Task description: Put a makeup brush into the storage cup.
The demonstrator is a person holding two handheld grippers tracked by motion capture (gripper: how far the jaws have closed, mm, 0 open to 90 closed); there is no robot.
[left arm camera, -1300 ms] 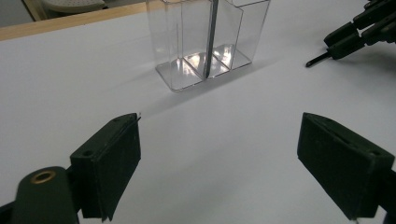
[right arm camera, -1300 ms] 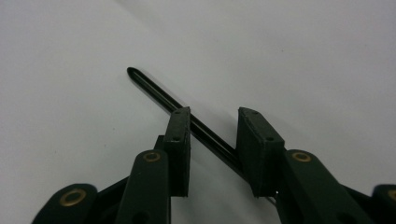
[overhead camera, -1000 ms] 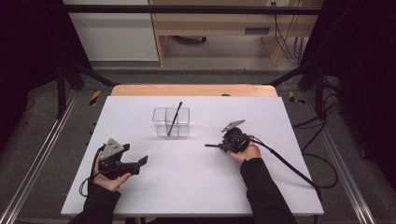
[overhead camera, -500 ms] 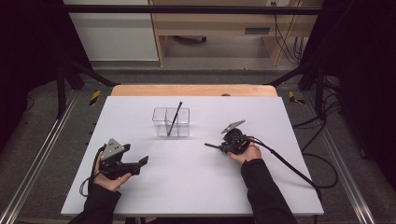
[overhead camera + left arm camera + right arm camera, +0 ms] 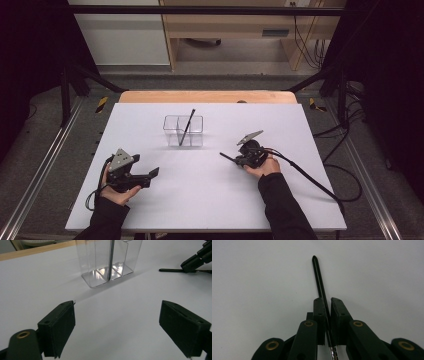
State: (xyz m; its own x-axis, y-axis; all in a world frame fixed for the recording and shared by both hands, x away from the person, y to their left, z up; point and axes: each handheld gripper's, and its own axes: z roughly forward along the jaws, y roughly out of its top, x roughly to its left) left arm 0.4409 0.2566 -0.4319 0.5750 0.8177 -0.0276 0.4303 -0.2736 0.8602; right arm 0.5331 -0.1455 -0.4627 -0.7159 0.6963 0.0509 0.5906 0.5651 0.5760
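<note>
Looking at roughly the halfway mark: finding the first pen already standing tilted in the clear holder at the middle of the white table, leaning from 1 compartment's floor up past the rim. Seeing the same upright shaft through the holder's walls in the left gripper view.

Now clamping the second pen with the right gripper, right of the holder and a little nearer the person. Having just been closing the jaws, and now pressing both pads against the black shaft, with the pointed end sticking out well past the fingertips and a silvery part showing behind them. Lying flat on the table (or so near it that telling any lift is not possible), so counting the pickup as only beginning. Judging what is left: lifting this pen, tipping it upright, carrying it over to the holder and dropping it into a compartment.

Holding the right gripper low and nearly level, pointing leftward across the table, forearm coming in from the bottom edge, cable trailing off to the right.

Resting the left gripper on the table at the near left, well apart from the holder, aiming toward it, jaws standing wide open with nothing but bare table between them. Taking no part in the grasp at this point, just waiting with the hand wrapped around the body.
</note>
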